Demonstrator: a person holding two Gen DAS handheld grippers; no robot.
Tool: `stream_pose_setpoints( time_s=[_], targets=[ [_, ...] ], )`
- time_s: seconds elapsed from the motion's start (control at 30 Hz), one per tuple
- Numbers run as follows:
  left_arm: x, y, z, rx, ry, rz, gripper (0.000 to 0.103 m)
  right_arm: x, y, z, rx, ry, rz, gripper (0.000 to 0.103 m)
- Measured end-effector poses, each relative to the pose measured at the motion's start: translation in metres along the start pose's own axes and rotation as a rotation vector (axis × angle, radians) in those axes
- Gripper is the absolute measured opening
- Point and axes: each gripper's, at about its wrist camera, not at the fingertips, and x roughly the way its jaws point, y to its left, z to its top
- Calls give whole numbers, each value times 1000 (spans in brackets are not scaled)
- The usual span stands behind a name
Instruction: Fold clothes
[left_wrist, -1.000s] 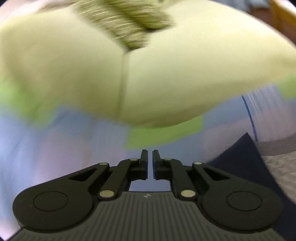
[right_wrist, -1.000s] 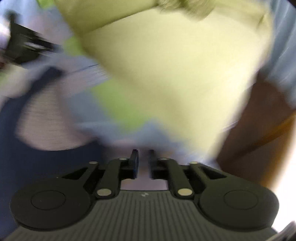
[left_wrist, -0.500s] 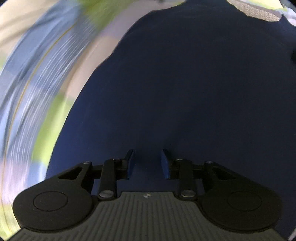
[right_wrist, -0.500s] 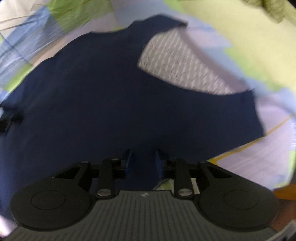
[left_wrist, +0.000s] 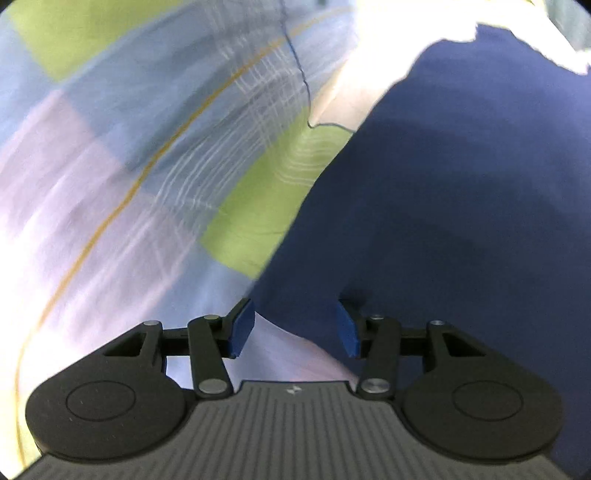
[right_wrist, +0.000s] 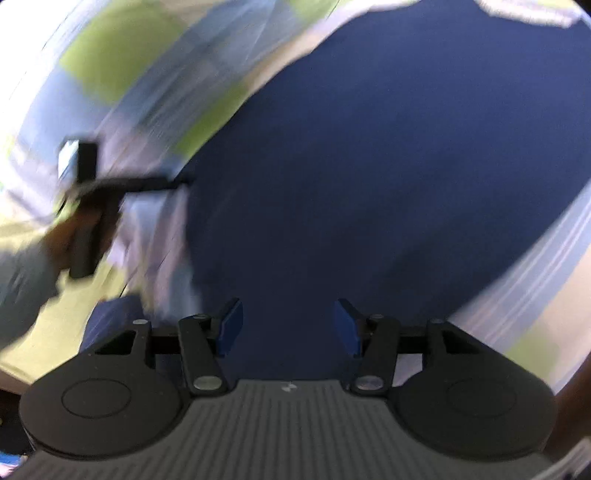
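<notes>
A navy shirt (left_wrist: 443, 206) is lying spread out on a checked bedsheet (left_wrist: 122, 155) in pale blue, lilac and green. The left gripper (left_wrist: 294, 329) is hanging over the shirt's edge, jaws spread wide, gripping nothing. The right gripper (right_wrist: 288, 326) is sitting over the shirt's middle, jaws wide too and empty. Right view's pretty blurry.

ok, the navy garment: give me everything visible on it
The plain dark navy fabric garment lies spread flat on the checked pastel bedsheet, soft and matte, nearly unwrinkled. Its curved edge crosses between the open left gripper fingers. The open right gripper hovers over its middle. No grasp is visible; motion blur hides finer detail.
</notes>
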Motion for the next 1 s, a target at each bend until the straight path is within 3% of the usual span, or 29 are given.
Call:
stream_pose_setpoints(
  time_s=[0.1,0.27,0.4,0.5,0.6,0.7,0.8,0.93,0.97,1.0],
  targets=[
    [11,11,3,102,-31,-30,54,5,22,-43,77,2,52,51],
    [19,24,7,219,-13,-148,54,-18,18,-67,189,-80,30,51],
    [13,45,15,180,8,-317,54,-20,13,-83,313,-150,0,51],
    [13,51,19,137,13,-386,54,-14,15,-100,407,-184,-27,51],
    [34,46,12,195,128,-413,55,-3,14,-114,506,-181,-25,51],
    [32,45,4,258,107,-422,55,6,20,-122,545,-187,-9,52],
    [35,51,11,218,131,-479,42,18,29,-131,559,-192,6,53],
    [37,50,13,257,147,-508,39,28,33,-140,607,-224,19,54],
    [37,51,13,255,149,-515,34,31,34,-141,621,-231,23,54],
    [37,51,12,256,151,-517,12,33,34,-143,635,-239,26,54]
  ],
)
